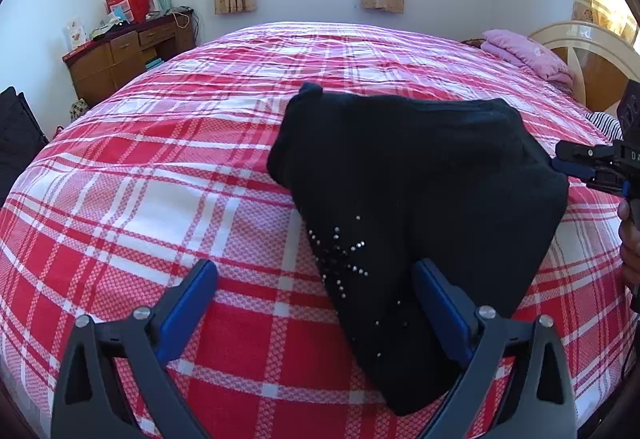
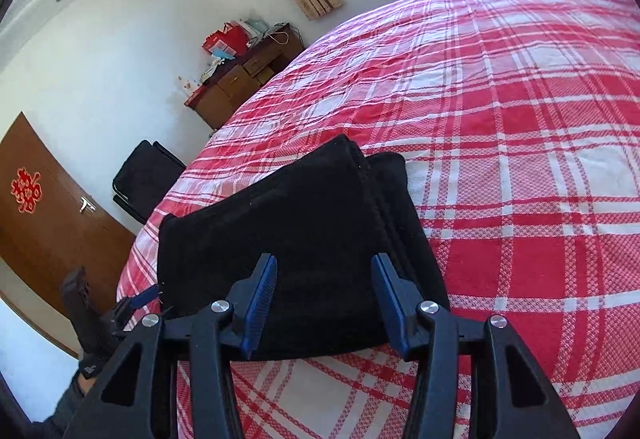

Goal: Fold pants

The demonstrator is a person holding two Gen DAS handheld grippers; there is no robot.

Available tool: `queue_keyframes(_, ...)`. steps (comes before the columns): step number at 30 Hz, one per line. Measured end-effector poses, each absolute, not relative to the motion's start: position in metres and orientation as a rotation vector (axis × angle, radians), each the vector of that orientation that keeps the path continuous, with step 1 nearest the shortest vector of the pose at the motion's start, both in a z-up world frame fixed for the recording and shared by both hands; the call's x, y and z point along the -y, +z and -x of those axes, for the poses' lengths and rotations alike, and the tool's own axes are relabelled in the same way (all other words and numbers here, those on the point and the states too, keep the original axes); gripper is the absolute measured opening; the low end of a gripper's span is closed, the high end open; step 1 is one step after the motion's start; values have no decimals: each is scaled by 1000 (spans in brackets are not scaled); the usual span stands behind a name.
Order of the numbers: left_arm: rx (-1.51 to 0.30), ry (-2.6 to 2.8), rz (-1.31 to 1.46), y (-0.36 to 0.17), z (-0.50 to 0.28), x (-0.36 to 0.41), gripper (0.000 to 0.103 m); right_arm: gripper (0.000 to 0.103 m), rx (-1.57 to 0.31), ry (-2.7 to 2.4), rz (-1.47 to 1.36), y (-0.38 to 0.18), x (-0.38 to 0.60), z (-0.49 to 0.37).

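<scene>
- Left hand-held gripper stands with jaws wide apart and nothing clamped; the black pants lie folded on the plaid bed, under its right finger.
- Right hand-held gripper hovers half-parted over the same bundle, gripping nothing.
- Judged best: lift both clear without snagging fabric, then press the uneven far edges flat and square the stack.
</scene>
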State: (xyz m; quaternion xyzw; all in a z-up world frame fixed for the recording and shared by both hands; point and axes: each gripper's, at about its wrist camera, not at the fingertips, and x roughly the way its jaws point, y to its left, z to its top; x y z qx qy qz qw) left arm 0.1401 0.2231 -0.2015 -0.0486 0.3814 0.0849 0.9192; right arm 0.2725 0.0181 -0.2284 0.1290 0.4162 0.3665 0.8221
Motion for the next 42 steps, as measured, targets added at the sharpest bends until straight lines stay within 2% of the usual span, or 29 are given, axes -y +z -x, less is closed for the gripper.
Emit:
queue_keyframes(5,-791,186,86,-201,-135,-218,102,52,-860,689,-228,-224,-7,-269)
queue_keyframes(7,-796,187,74,-199,-134,-216,102,56,-870,570,-189,-226,3,-271)
queue_keyframes(11,-796,179,56,-191,-128,-211,102,56,-895,527,-296,-228,36,-274)
queue_keyframes(17,-738,139,4,-162,-111,-188,102,56,-830,431,-100,-183,51,-240)
queue_keyframes(20,-706,121,-8,-146,-104,-177,102,57,-737,418,3,-147,60,-208)
queue_keyframes(28,-611,92,-10,-106,-86,-156,102,63,-593,418,52,-92,72,-158)
queue_keyframes(36,-508,75,-15,-79,-70,-148,103,65,-503,463,123,-71,57,-118)
queue_keyframes(42,-513,71,-14,-82,-69,-147,103,65,-471,464,155,-68,51,-106)
